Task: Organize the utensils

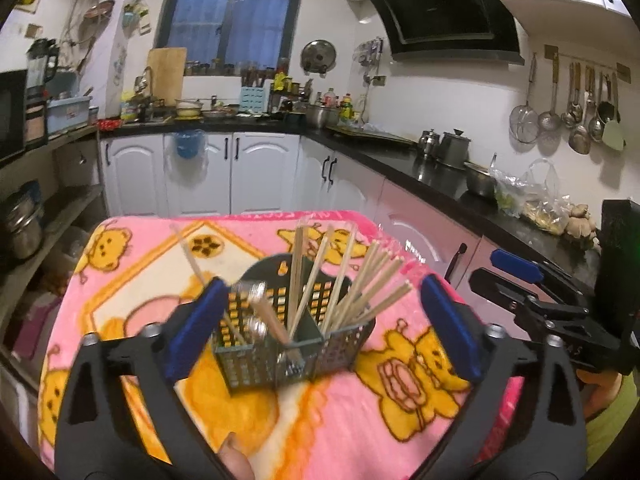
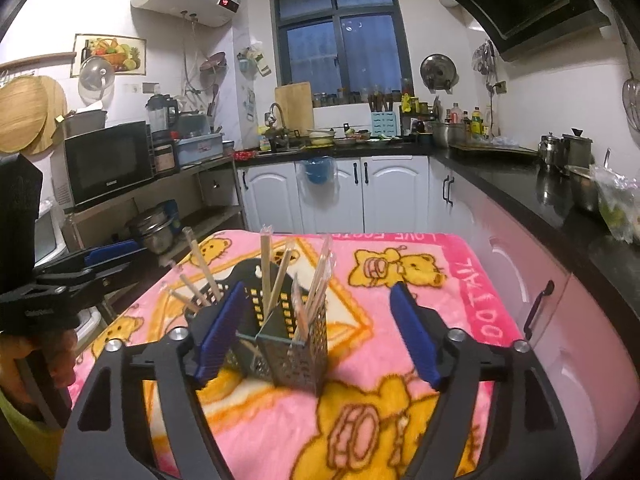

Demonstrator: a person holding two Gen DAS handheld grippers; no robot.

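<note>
A dark perforated utensil holder [image 1: 280, 356] with three compartments stands on a pink bear-print blanket [image 1: 340, 420]. Several wooden chopsticks [image 1: 360, 292] stand in its right and middle compartments; spoons with metal handles [image 1: 252, 304] lean in the left one. My left gripper [image 1: 320, 320] is open, its blue pads either side of the holder, nothing held. In the right wrist view the holder [image 2: 296, 356] shows with chopsticks [image 2: 266, 272]. My right gripper [image 2: 316, 332] is open and empty just above it. The right gripper also shows in the left wrist view [image 1: 532, 292].
The blanket covers a small table [image 2: 460, 280]. White cabinets [image 2: 380, 196] and a black countertop [image 2: 540, 192] with pots run along the back and right. A shelf with a microwave [image 2: 108, 160] stands at left. Ladles hang on the right wall [image 1: 576, 116].
</note>
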